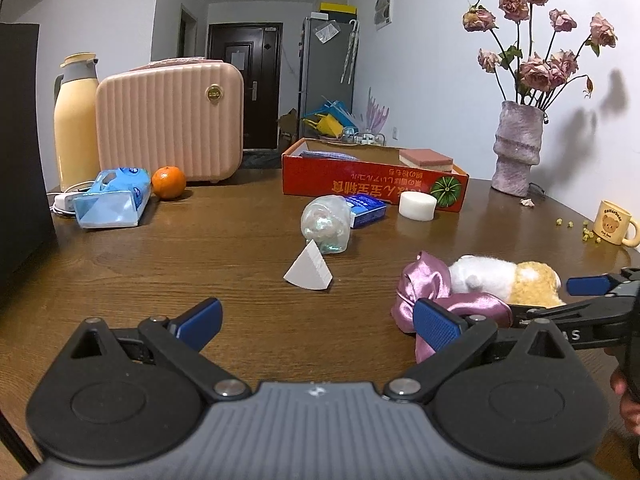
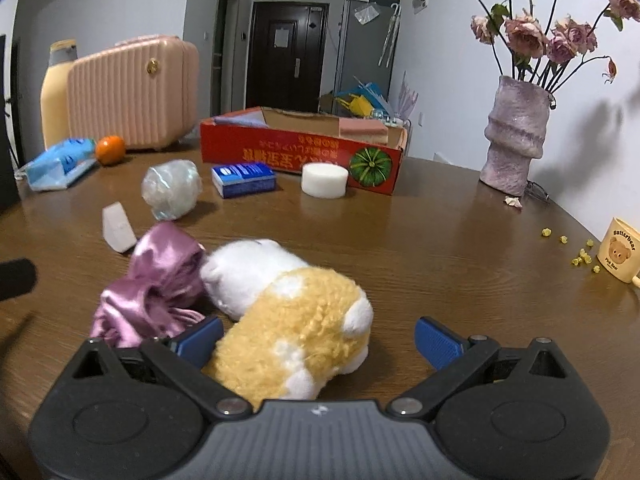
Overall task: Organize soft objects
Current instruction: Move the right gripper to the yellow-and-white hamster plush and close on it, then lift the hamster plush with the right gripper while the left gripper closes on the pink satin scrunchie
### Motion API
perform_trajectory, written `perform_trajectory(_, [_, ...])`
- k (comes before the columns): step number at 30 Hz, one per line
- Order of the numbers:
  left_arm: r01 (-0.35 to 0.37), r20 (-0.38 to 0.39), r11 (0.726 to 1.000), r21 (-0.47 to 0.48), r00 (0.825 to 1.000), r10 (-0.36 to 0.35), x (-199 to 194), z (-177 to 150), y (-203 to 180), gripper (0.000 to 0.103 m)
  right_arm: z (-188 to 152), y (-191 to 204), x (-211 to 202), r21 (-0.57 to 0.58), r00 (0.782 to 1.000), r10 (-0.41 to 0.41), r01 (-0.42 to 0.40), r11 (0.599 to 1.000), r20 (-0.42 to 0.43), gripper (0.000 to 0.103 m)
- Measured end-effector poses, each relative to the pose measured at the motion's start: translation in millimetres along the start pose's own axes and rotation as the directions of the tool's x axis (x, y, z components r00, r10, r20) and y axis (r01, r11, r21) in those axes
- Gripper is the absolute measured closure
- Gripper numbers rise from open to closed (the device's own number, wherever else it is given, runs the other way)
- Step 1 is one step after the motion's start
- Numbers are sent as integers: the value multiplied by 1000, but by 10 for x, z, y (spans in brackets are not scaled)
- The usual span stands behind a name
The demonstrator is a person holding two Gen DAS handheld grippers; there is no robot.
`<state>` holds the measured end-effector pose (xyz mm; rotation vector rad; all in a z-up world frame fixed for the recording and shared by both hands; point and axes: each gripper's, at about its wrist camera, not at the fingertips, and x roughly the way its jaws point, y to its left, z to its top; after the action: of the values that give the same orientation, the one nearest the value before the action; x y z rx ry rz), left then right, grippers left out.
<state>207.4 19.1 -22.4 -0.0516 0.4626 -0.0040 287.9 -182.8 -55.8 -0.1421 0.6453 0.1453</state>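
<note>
Your right claw [image 2: 318, 338] stands wide around the plush toy [image 2: 288, 312], not gripping; beside the toy, your left claw [image 1: 316, 320] gapes empty.

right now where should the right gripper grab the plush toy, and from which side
Grip the plush toy across its tan rear body, coming in from the near end. It lies on the table lengthwise along the right gripper, already between the open fingers, and its white head presses against the pink satin bow, so that end is crowded.
</note>
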Motion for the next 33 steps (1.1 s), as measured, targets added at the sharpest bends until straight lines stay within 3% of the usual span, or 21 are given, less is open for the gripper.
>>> perform_trajectory(7, [-8, -12, 1000, -2, 1000, 8, 33, 0, 1, 0, -21, -131, 182, 25, 998, 46, -45, 999, -46, 25])
perform_trajectory(19, [-26, -43, 1000, 3, 999, 26, 110, -17, -4, 0, -58, -183, 183, 63, 996, 86, -84, 994, -37, 44])
perform_trajectory(33, [-29, -60, 999, 13, 998, 30, 154, -6, -64, 0, -58, -442, -41, 180, 994, 58, -75, 981, 96, 47])
